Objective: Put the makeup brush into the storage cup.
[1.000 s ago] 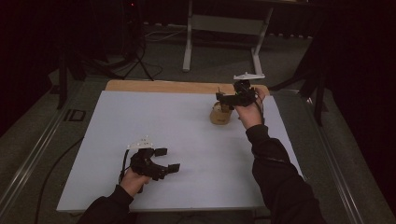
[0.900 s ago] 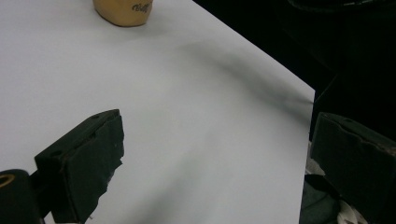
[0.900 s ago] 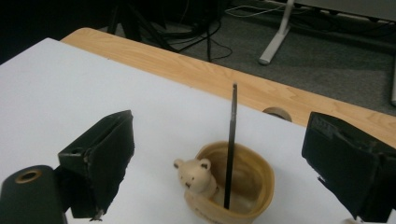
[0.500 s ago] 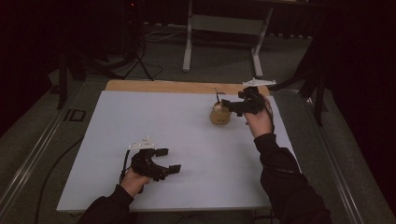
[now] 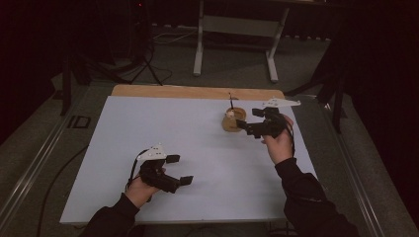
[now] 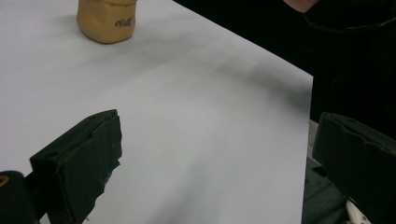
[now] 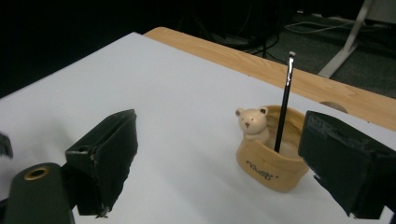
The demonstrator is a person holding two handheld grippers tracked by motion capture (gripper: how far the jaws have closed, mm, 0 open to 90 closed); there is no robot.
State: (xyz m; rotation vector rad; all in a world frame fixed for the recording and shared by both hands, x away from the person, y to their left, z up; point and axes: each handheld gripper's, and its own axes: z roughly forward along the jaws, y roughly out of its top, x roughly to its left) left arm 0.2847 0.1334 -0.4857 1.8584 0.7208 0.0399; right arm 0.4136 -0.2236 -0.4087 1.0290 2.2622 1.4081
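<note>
Right tongs (image 5: 248, 123), jaws spread wide and gripping nothing, sit just beside the tan cup (image 5: 232, 120) on the bench (image 5: 148, 123). One second earlier these tongs stood over the cup's far side, close above the pencil; half a second earlier they had moved to the cup's right; now they are lower and nearer the person, with the cup just off the jaw tips. The pencil (image 5: 230, 100) stands in the cup, free of the jaws. Judged from this, the pencil has been delivered into the cup and the right tongs are backing away, so the placing step appears complete.

In the right gripper view the cup (image 7: 272, 151) lies ahead of the tongs, nearer the right-hand jaw. It is a short round holder in tan, with a small pale bear figure (image 7: 252, 123) leaning over its rim and dark lettering low on its wall. The pencil (image 7: 284, 101) is thin and black with a pale tip, tilted slightly and resting against the inside.

Left tongs (image 5: 179, 169), jaws also apart and empty, rest well away from the cup, near the bench's front edge; their position is unchanged over the second.
</note>
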